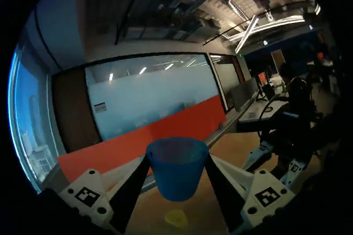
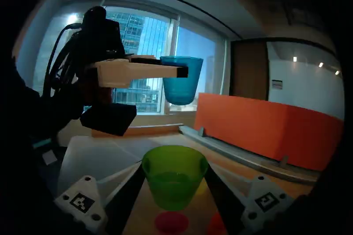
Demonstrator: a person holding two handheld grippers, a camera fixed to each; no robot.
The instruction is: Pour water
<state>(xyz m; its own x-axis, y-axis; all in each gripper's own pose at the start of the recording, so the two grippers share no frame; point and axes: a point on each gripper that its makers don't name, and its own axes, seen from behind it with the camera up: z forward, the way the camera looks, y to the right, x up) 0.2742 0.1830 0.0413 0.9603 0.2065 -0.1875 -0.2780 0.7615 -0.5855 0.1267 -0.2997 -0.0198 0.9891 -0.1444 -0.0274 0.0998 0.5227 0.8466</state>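
Blue translucent plastic cup (image 1: 177, 177): upright, clamped on both sides between the fingers of the left gripper (image 1: 177, 164), well above the wooden tabletop (image 1: 234, 144). In the right gripper view the blue cup (image 2: 181, 85) hangs against the window (image 2: 145, 36), with the left gripper (image 2: 178, 71) reaching in from the side. It sits higher than the green translucent plastic cup (image 2: 174, 182).

Green cup: upright, low over the table, pinched between both fingers of the right gripper (image 2: 174, 169). Contents cannot be told.

- Small yellow round object (image 1: 176, 218) on the table below the blue cup.
- Round red object (image 2: 171, 222) below the green cup.
- Orange panel (image 2: 273, 124) runs along the table's far edge.
- Seated person (image 1: 295, 89) at a distant desk.
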